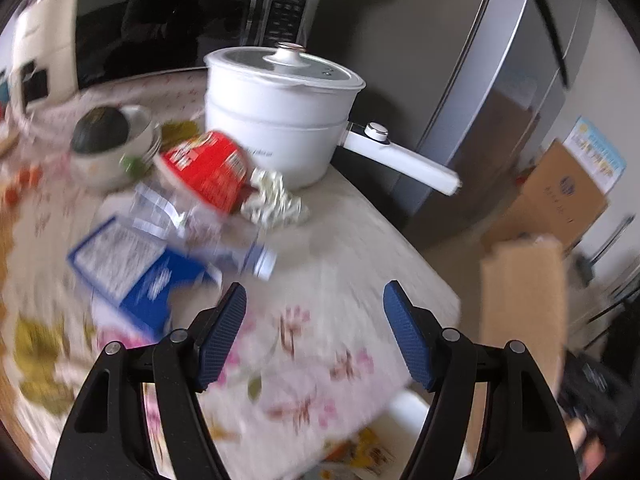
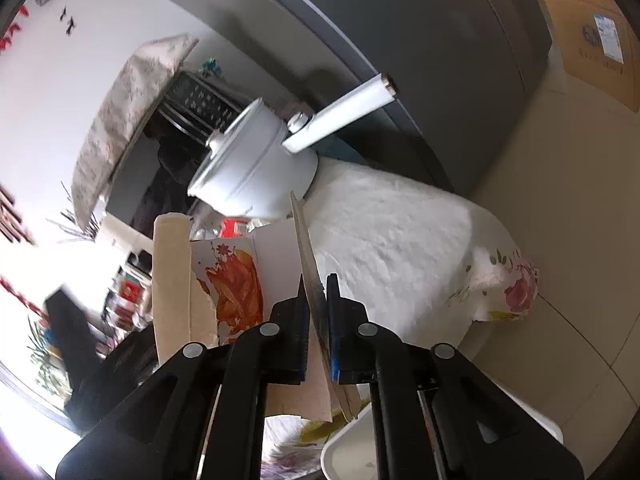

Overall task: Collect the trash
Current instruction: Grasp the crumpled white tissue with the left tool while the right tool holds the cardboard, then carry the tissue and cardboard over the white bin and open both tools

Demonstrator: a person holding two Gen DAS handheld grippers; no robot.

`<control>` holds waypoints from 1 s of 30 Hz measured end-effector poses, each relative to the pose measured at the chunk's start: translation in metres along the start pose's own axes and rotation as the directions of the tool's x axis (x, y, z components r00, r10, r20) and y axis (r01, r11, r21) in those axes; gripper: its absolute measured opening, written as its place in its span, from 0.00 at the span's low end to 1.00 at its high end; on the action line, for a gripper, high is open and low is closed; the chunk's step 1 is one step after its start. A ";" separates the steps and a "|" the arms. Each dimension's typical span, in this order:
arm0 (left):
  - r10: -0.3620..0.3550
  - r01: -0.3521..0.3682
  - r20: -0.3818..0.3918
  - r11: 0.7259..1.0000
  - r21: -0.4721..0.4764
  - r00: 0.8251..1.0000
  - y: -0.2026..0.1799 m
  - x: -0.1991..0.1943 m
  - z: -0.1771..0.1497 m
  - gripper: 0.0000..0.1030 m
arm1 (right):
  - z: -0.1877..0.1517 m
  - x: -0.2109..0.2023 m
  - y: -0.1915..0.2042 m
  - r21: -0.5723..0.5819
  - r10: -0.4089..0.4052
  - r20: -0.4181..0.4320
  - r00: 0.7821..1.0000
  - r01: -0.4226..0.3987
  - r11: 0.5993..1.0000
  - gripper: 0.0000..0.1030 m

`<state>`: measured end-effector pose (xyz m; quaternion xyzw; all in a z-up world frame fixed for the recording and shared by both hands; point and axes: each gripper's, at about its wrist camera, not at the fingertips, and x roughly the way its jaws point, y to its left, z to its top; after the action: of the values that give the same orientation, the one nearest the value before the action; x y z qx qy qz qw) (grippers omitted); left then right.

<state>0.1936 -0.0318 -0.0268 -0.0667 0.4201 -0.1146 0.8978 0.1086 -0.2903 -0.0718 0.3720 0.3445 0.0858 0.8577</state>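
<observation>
The tabletop (image 1: 360, 240) with a flowered cloth carries a white pot (image 1: 280, 120), and just in front of the pot lie a red cup (image 1: 208, 168), a crumpled foil ball (image 1: 272, 200) and a blue box (image 1: 132, 276). The left hand-held gripper (image 1: 316, 336) stands wide and empty over the cloth, near the pot. The right hand-held gripper (image 2: 318, 320) is closed on the edge of a torn cardboard box (image 2: 240, 276), raised in front of the pot.

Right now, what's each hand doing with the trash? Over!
Right gripper fingers shut on torn cardboard box. Left gripper open, empty, above table. Red cup, foil wad, blue packet uncollected. White pot close behind them.
</observation>
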 end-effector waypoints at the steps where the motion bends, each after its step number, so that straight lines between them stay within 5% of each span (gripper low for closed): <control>1: 0.013 -0.013 -0.007 1.000 0.004 1.000 -0.001 0.008 0.007 0.68 | 0.003 0.001 -0.004 0.020 0.014 -0.003 1.000 -0.014 1.000 0.07; 6: 0.116 -0.115 -0.078 0.993 0.009 0.990 -0.012 0.077 0.038 0.68 | 0.017 0.003 -0.011 0.054 0.063 -0.003 0.998 -0.062 0.997 0.07; 19: 0.330 -0.334 -0.204 0.942 0.018 0.922 -0.004 0.196 0.075 0.65 | 0.031 0.012 -0.028 0.106 0.066 -0.010 0.998 -0.064 0.992 0.07; 23: 0.332 -0.335 -0.206 0.942 0.021 0.920 0.003 0.209 0.076 0.32 | 0.032 0.018 -0.027 0.099 0.054 -0.018 0.998 -0.052 0.994 0.07; 26: 0.302 -0.300 -0.163 0.953 0.037 0.939 0.002 0.202 0.076 0.09 | 0.030 0.021 -0.026 0.091 0.049 -0.028 0.998 -0.046 0.995 0.07; 30: 0.232 -0.231 -0.093 0.973 0.025 0.968 0.002 0.177 0.072 0.05 | 0.028 0.020 -0.023 0.082 0.047 -0.033 0.998 -0.044 0.996 0.07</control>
<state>0.3593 -0.0746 -0.1115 -0.0052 0.4664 -0.0150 0.8844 0.1391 -0.3148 -0.0852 0.4126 0.3542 0.0977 0.8335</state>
